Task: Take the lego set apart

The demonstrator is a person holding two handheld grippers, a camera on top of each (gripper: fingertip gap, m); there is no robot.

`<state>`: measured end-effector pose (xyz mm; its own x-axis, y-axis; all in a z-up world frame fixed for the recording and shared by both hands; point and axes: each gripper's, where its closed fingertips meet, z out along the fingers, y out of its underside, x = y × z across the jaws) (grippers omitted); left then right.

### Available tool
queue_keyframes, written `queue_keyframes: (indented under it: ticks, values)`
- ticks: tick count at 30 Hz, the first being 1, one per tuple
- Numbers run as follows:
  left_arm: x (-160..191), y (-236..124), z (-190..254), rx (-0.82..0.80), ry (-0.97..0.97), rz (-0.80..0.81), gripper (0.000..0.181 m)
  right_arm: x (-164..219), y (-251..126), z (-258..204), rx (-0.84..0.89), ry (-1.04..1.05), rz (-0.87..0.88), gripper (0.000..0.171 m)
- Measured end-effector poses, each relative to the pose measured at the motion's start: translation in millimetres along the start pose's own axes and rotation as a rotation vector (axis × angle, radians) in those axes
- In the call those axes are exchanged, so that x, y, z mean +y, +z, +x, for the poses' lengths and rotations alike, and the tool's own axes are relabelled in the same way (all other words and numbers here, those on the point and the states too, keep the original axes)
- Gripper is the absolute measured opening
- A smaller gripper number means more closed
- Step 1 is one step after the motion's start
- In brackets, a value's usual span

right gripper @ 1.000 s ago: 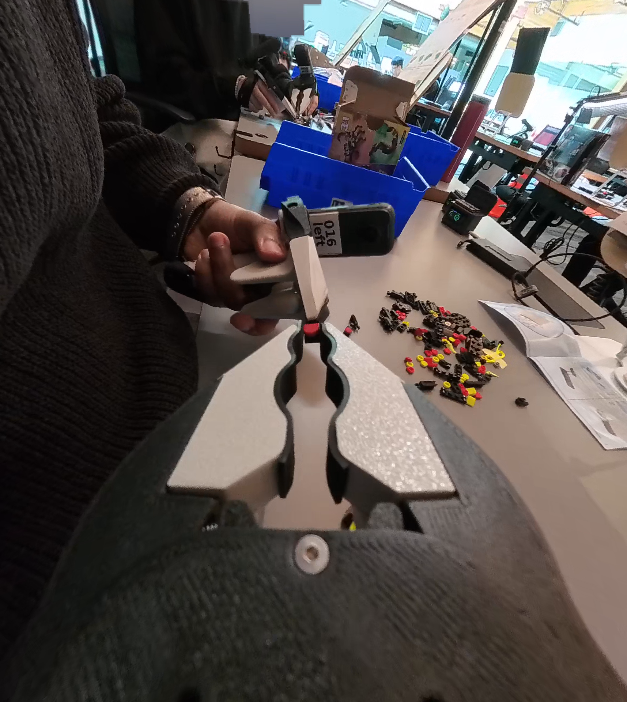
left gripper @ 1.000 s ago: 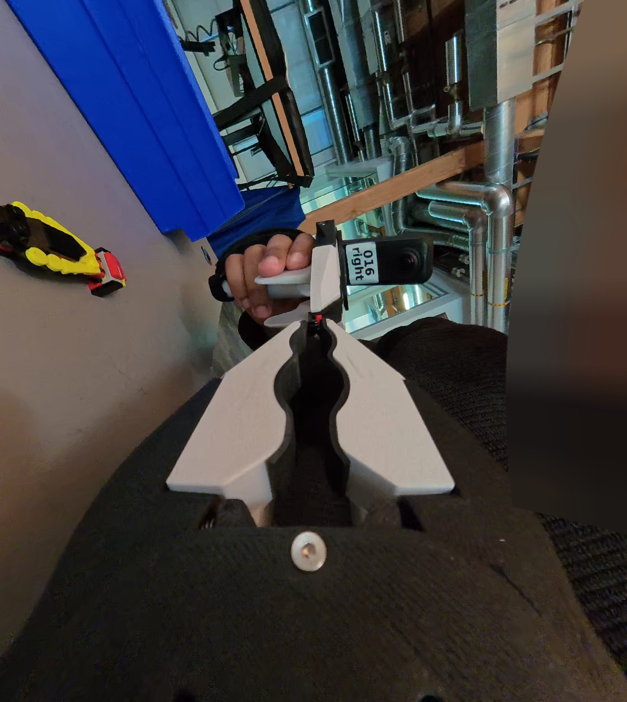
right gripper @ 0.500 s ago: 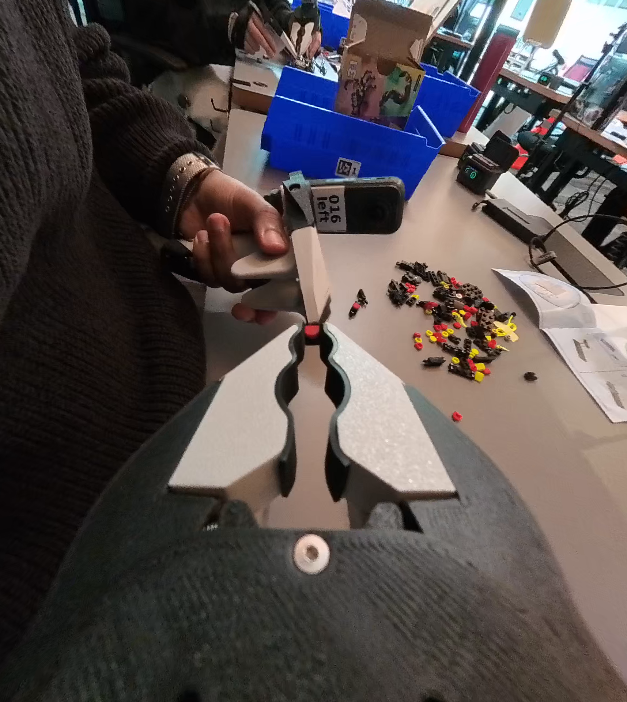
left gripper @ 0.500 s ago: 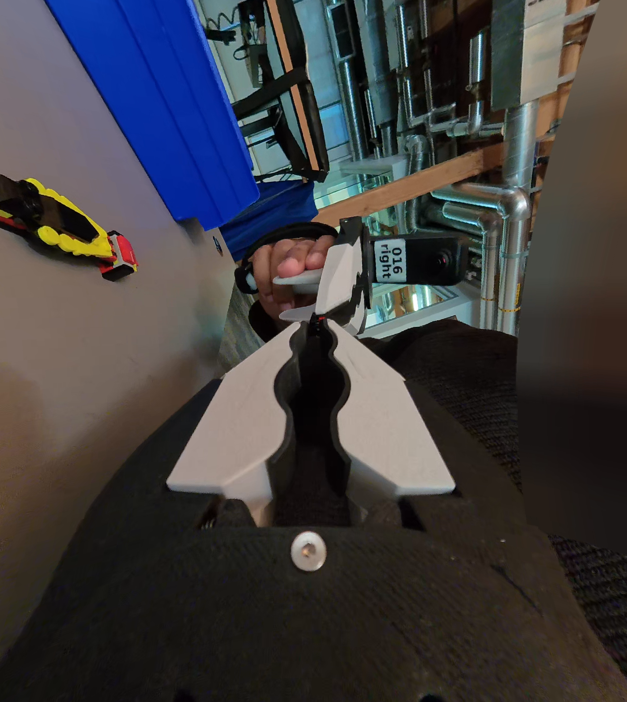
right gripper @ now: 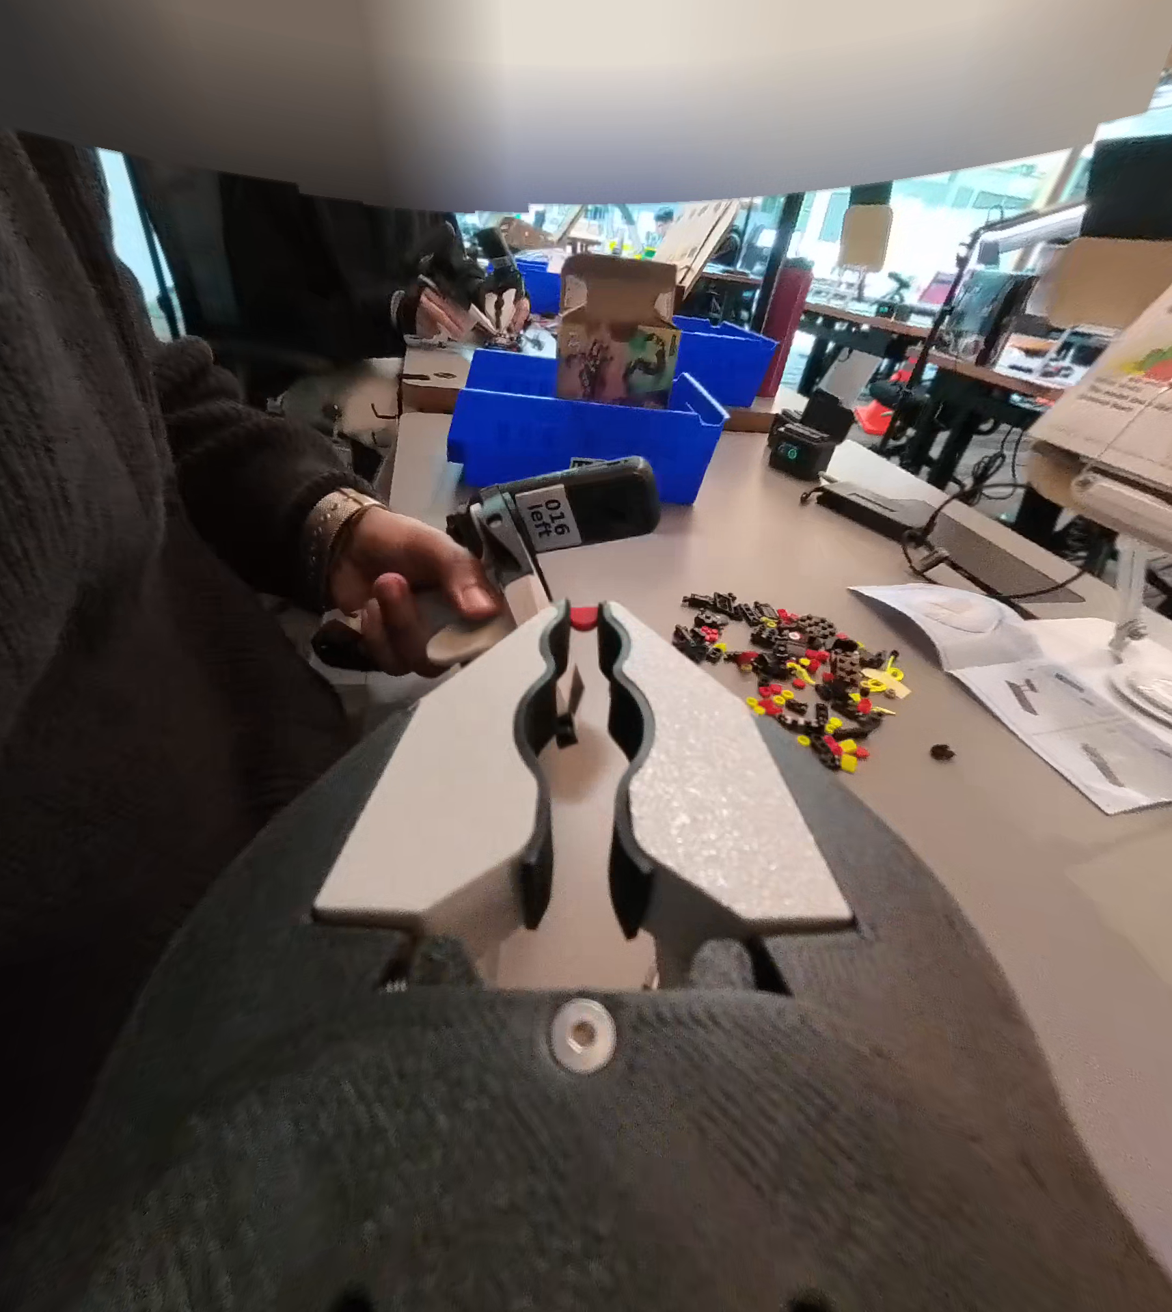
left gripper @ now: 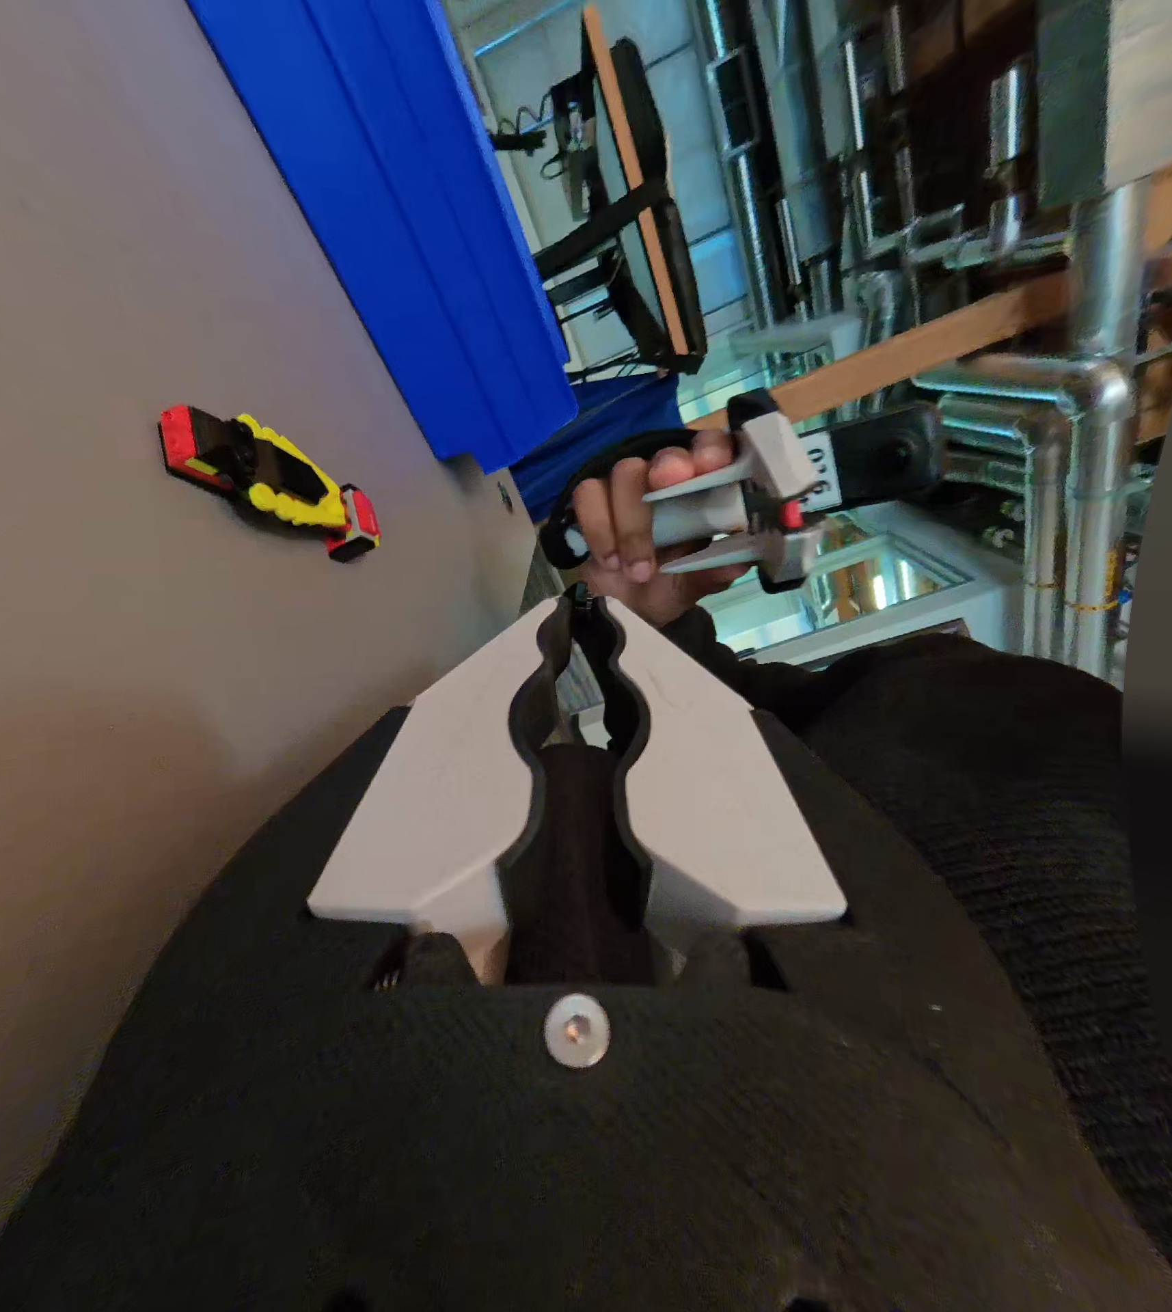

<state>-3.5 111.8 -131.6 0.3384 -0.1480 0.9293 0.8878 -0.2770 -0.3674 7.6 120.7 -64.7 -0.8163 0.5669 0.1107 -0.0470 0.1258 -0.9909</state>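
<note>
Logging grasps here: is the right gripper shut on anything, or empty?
Shut on a small red piece. The right gripper has its fingers pinching the piece at their tips; the left wrist view shows it too.

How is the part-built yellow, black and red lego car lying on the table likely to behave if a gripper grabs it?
The lego car looks rigid, so it should lift as one stiff body. It lies flat on the table, so tipping seems unlikely; no wheels are discernible, so whether it would roll cannot be told. Being made of clipped bricks, its red end pieces could probably pop off under a hard squeeze.

Bare table beside loose pieces (scattered)
</note>
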Motion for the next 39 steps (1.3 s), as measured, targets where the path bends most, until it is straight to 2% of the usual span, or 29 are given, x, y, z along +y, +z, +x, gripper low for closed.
queue_keyframes:
  ticks: [4, 6, 9, 13, 17, 18, 21, 23, 24, 28, 30, 33, 34, 35, 36, 37, 39]
  values:
    - [-9.3, -2.8, 6.8, 0.007, 0.064, 0.040, 0.004, 17.6, 0.6, 19.0, 0.073, 0.112, -0.001, 0.006]
    - [-24.0, -11.9, 1.6, -0.051, 0.122, 0.094, 0.004, 32.6, 5.5, 34.1, 0.141, 0.138, -0.039, 0.006]
    - [-61.0, -43.5, -21.8, -0.260, 0.230, 0.201, 0.004, 54.9, 27.3, 54.0, 0.204, 0.161, -0.126, 0.006]
    - [-111.2, -95.7, -62.0, -0.635, 0.456, 0.274, 0.004, 85.2, 74.7, 78.1, 0.200, 0.105, -0.287, 0.006]
    - [-132.9, -118.6, -88.1, -0.773, 0.500, 0.260, 0.004, 113.9, 119.1, 105.4, 0.135, -0.027, -0.424, 0.007]
    - [-134.7, -121.2, -94.8, -0.782, 0.480, 0.260, 0.005, 118.4, 127.7, 111.9, 0.130, -0.038, -0.445, 0.013]
    - [-137.3, -124.3, -104.7, -0.785, 0.408, 0.265, 0.029, 132.5, 143.2, 112.3, 0.055, 0.044, -0.541, 0.031]
    - [-138.7, -126.6, -102.5, -0.792, 0.385, 0.279, 0.044, 137.6, 139.2, 111.7, 0.051, 0.105, -0.623, 0.055]
    - [-141.1, -131.3, -100.9, -0.822, 0.400, 0.302, 0.050, 133.4, 134.6, 112.0, 0.059, 0.111, -0.625, 0.055]
    - [-146.8, -142.8, -78.4, -0.896, 0.559, 0.367, 0.051, 75.0, 104.8, 107.7, 0.128, 0.057, -0.385, 0.047]
    - [-145.8, -144.5, -68.7, -0.918, 0.625, 0.384, 0.049, 48.1, 84.6, 96.6, 0.164, 0.018, -0.265, 0.049]
    - [-144.6, -142.2, -59.7, -0.940, 0.706, 0.384, 0.049, 31.6, 56.4, 68.0, 0.212, -0.069, -0.157, 0.047]
    - [-144.2, -141.0, -58.8, -0.951, 0.725, 0.377, 0.049, 30.6, 47.8, 58.5, 0.237, -0.100, -0.138, 0.043]
    - [-142.9, -139.5, -58.8, -0.960, 0.741, 0.366, 0.050, 29.4, 39.9, 45.8, 0.242, -0.153, -0.133, 0.030]
    - [-141.4, -138.3, -59.0, -0.969, 0.753, 0.357, 0.050, 24.5, 33.4, 30.3, 0.235, -0.243, -0.122, 0.003]
    - [-139.9, -138.0, -59.3, -0.981, 0.758, 0.352, 0.051, 14.9, 27.3, 20.0, 0.269, -0.334, -0.088, 0.000]
    - [-136.9, -141.5, -58.2, -1.017, 0.749, 0.356, 0.045, -13.1, 11.0, 16.9, 0.461, -0.453, 0.064, 0.000]
